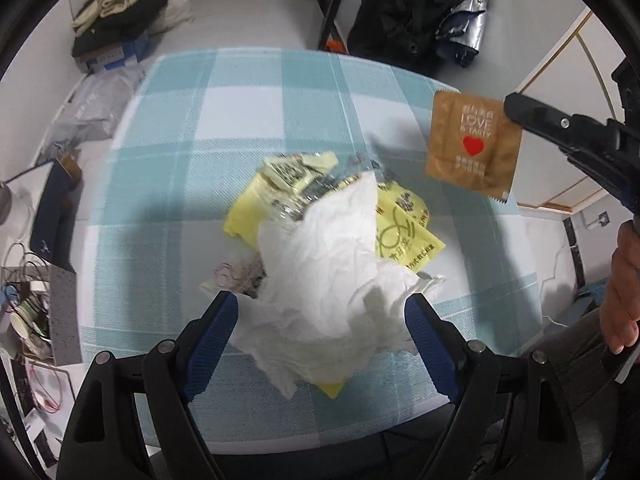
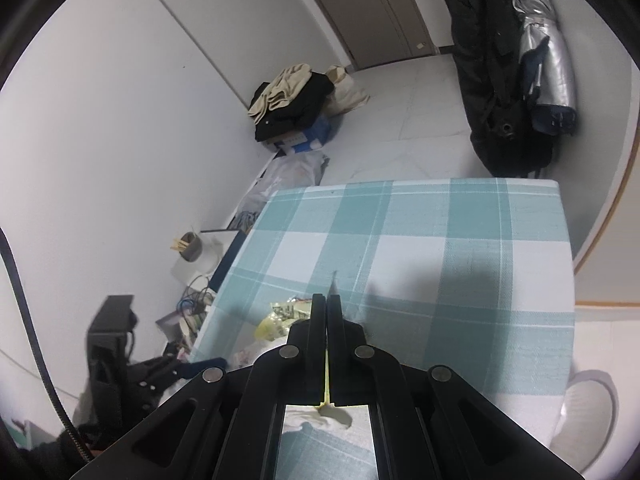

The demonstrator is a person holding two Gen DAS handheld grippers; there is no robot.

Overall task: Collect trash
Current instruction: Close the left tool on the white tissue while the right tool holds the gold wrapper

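A pile of trash lies on the teal-and-white checked table: a crumpled white tissue, yellow wrappers and clear plastic. My left gripper is open, its blue-padded fingers on either side of the tissue. My right gripper is shut on a brown square packet with a red heart, held in the air above the table's right side. In the right wrist view the right gripper is shut, with the packet edge-on between its fingers, and the pile lies below.
Left of the table the floor is cluttered with a dark box, cables, a plastic bag and folded clothes. A black coat and a silver umbrella hang at the far right.
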